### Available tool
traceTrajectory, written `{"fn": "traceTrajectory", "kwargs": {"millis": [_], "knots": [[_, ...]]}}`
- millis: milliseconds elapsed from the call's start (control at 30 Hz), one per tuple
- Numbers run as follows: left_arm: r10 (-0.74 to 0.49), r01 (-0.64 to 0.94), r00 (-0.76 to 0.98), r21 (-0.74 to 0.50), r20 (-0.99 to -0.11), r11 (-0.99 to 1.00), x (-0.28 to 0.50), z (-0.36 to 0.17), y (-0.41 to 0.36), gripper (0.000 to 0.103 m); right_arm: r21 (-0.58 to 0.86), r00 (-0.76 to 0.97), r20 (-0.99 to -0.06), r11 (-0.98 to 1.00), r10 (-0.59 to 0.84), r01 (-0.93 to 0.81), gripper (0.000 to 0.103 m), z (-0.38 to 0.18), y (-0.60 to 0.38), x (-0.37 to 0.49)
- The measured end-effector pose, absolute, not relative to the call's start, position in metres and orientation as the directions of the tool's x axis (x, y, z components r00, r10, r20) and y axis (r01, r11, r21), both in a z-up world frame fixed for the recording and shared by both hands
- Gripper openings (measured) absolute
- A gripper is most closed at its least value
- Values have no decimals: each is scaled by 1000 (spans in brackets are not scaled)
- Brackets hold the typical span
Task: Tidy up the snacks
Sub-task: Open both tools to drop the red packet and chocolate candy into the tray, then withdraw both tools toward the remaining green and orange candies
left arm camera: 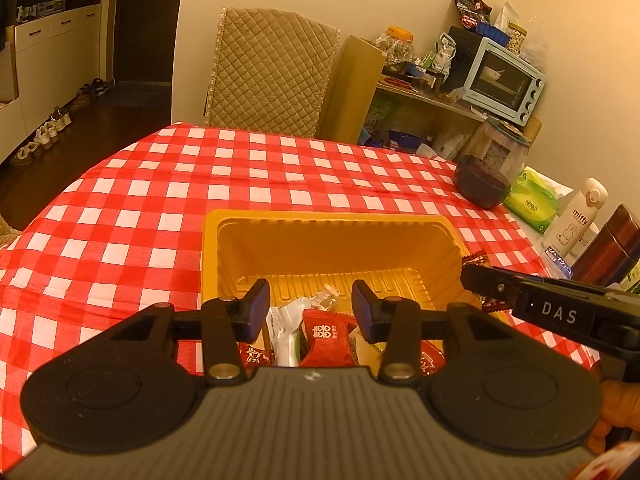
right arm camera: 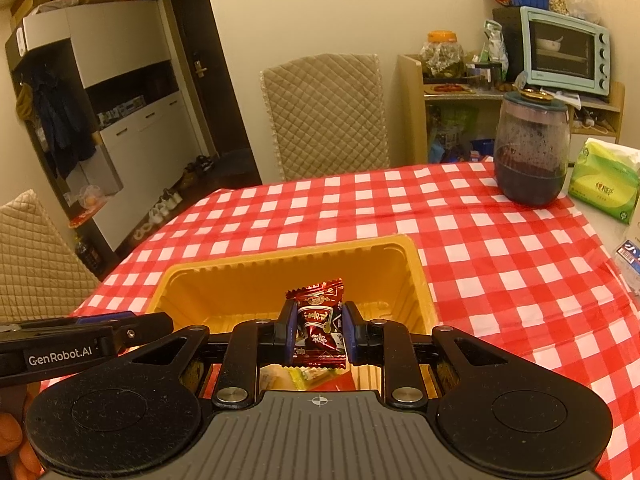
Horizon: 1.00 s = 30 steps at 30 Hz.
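Note:
A yellow plastic tray (left arm camera: 332, 248) sits on the red checked tablecloth; it also shows in the right wrist view (right arm camera: 280, 276). Several wrapped snacks lie in its near end, among them a red packet (left arm camera: 326, 336) and a white packet (left arm camera: 286, 330). My left gripper (left arm camera: 310, 308) is open and empty above those snacks. My right gripper (right arm camera: 318, 330) is shut on a dark red wrapped candy (right arm camera: 318, 316) over the tray's near right part. It also shows from the side in the left wrist view (left arm camera: 486, 284), at the tray's right rim.
A dark glass jar (left arm camera: 490, 168) stands at the back right of the table, with a green tissue pack (left arm camera: 530, 198), a white Miffy bottle (left arm camera: 576, 220) and a dark flask (left arm camera: 612, 246) beside it. A quilted chair (left arm camera: 268, 72) stands behind the table. A cluttered shelf holds a blue toaster oven (left arm camera: 502, 80).

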<state>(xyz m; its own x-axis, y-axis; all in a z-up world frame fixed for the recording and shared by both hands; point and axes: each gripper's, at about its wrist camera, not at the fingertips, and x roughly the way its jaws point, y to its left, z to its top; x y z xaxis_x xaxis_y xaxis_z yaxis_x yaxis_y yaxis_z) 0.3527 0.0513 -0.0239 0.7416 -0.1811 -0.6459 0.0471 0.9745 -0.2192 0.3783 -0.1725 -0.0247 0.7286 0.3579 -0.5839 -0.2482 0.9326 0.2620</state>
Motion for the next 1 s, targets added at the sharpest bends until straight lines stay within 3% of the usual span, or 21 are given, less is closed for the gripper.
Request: {"fn": "traceTrajectory", "kwargs": {"millis": [100,133,167,1000], "knots": [[-174,43,741,-213,-649,976,352,-24,52,41,305,731,-555,915,397,-266,30,-26,-175,379],[-171,41,741,-210,-650,977,352,-25,53,42,309,734,-552,915,395,-260,43,-27,-177,379],[-169,39,741,-209,-650,977,352,-25,53,42,315,738,-547,914,395,-255,50,-26,-178,379],[-158,49,745,-182,-649,982,341,-24,50,47,280,782,-541,943,309,-179,51,-20,-205,362]]}}
